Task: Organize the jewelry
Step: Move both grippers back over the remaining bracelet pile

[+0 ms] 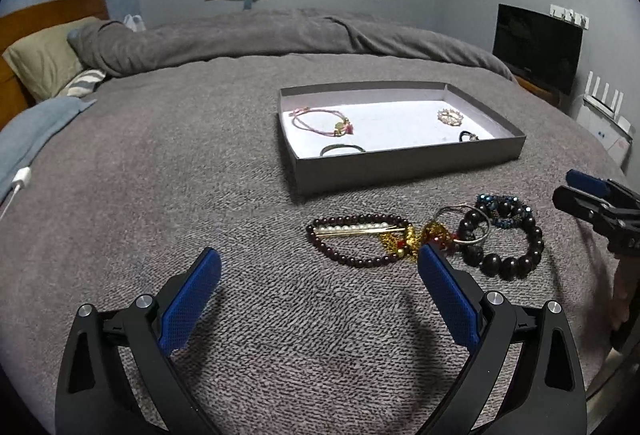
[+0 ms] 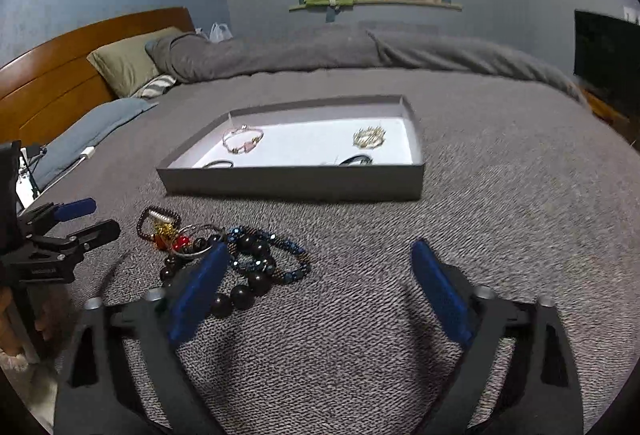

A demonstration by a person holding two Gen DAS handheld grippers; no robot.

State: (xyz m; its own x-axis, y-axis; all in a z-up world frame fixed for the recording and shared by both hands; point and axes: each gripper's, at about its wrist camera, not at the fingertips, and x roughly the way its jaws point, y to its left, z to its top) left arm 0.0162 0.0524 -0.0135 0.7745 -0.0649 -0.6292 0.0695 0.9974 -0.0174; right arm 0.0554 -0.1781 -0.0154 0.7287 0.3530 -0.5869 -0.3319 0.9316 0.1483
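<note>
A grey tray (image 1: 400, 165) (image 2: 292, 181) with a white floor sits on the bed. It holds a pink cord bracelet (image 1: 320, 120) (image 2: 242, 140), a gold brooch (image 1: 450, 116) (image 2: 369, 136), a green bangle (image 1: 342, 150) and a dark ring (image 1: 469, 136). In front lies a pile: a dark red bead bracelet (image 1: 352, 241), a pearl clip (image 1: 356, 230), gold chain (image 1: 434, 235), large black beads (image 1: 508, 255) (image 2: 250, 285) and blue beads (image 1: 502, 205) (image 2: 276, 255). My left gripper (image 1: 318, 267) is open just left of the pile. My right gripper (image 2: 320, 263) is open, its left finger over the black beads.
The grey blanket (image 1: 200, 175) covers the bed. Pillows (image 1: 44, 63) and a wooden headboard (image 2: 60, 75) are at the left. A white charger cable (image 1: 20, 181) lies at the left edge. A dark TV (image 1: 536, 47) stands at the right.
</note>
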